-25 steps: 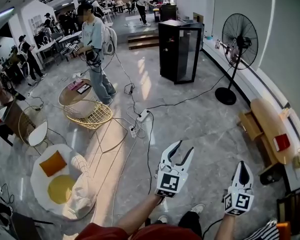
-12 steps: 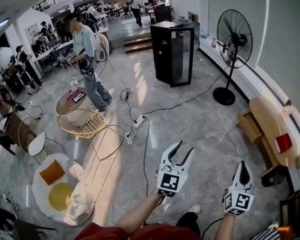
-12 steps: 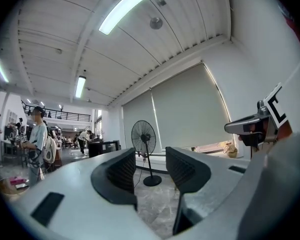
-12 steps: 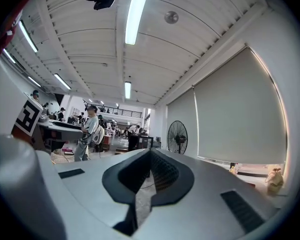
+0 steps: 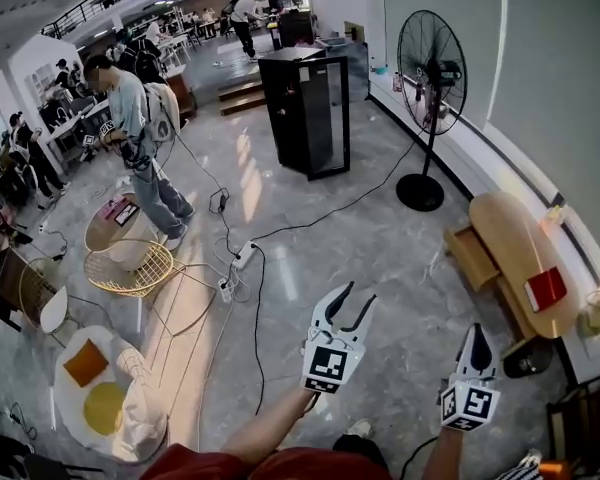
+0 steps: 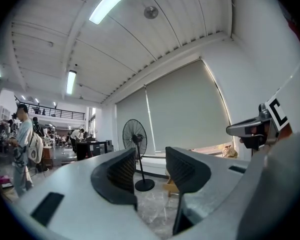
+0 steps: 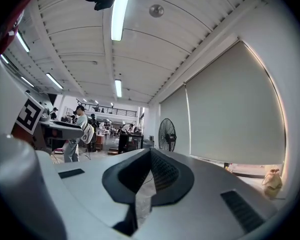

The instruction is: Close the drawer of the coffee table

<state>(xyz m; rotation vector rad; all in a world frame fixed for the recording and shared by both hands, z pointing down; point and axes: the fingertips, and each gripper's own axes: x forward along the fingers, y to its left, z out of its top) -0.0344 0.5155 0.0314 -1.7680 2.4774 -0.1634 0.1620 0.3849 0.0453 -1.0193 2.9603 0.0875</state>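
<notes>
The wooden oval coffee table (image 5: 510, 243) stands at the right by the wall in the head view, and its drawer (image 5: 470, 256) is pulled out toward the floor. A red book (image 5: 545, 289) lies on the tabletop. My left gripper (image 5: 356, 296) hangs open and empty in mid-air, well short of the table. In the left gripper view its jaws (image 6: 150, 173) frame the fan and a bit of the wooden drawer (image 6: 168, 187). To its right my right gripper (image 5: 477, 332) is shut with nothing in it, and its tips (image 7: 150, 153) meet.
A black standing fan (image 5: 425, 73) stands just beyond the table. A black cabinet (image 5: 304, 113) stands further back. Cables and a power strip (image 5: 242, 257) cross the floor at the left, near a wire basket table (image 5: 128, 266) and a person (image 5: 135, 143).
Both grippers have travelled forward over the floor together. The coffee table and fan now sit further left and nearer in the head view. Neither gripper's jaws have changed.
</notes>
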